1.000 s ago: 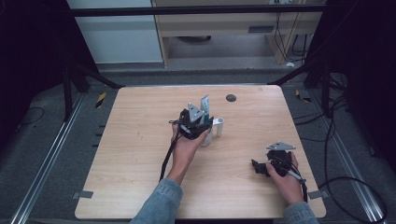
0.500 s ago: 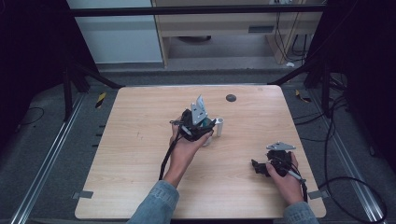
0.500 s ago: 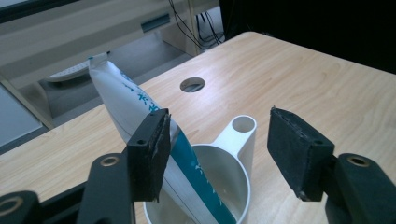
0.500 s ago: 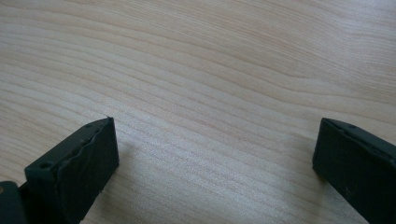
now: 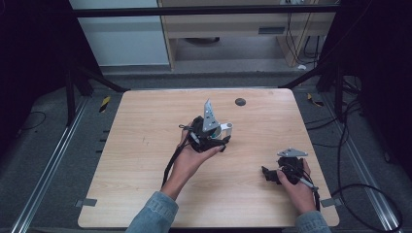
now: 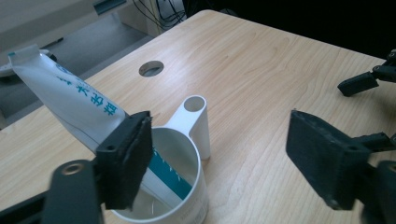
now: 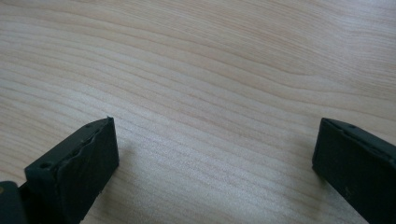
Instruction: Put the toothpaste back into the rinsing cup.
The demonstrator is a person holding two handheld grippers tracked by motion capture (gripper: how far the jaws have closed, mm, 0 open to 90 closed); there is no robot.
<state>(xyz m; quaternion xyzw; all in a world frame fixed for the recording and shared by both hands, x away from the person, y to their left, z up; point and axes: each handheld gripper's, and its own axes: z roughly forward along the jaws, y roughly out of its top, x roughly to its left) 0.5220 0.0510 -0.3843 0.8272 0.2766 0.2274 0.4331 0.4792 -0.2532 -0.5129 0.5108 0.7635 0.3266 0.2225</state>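
My L gripper (image 6: 219,163) jaws have just been opening, now wide apart w/ nothing gripped. Tube (image 6: 74,100) stands tilted in the cup (image 6: 187,205), mid-table (image 5: 145,160). R gripper (image 7: 215,168) open, empty, over bare wood.

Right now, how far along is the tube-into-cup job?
Done: the toothpaste tube stands tilted inside the white cup. In hand: the left gripper has just been opening, jaws wide, one pad beside the tube. Left: clearing away. The right gripper rests open.
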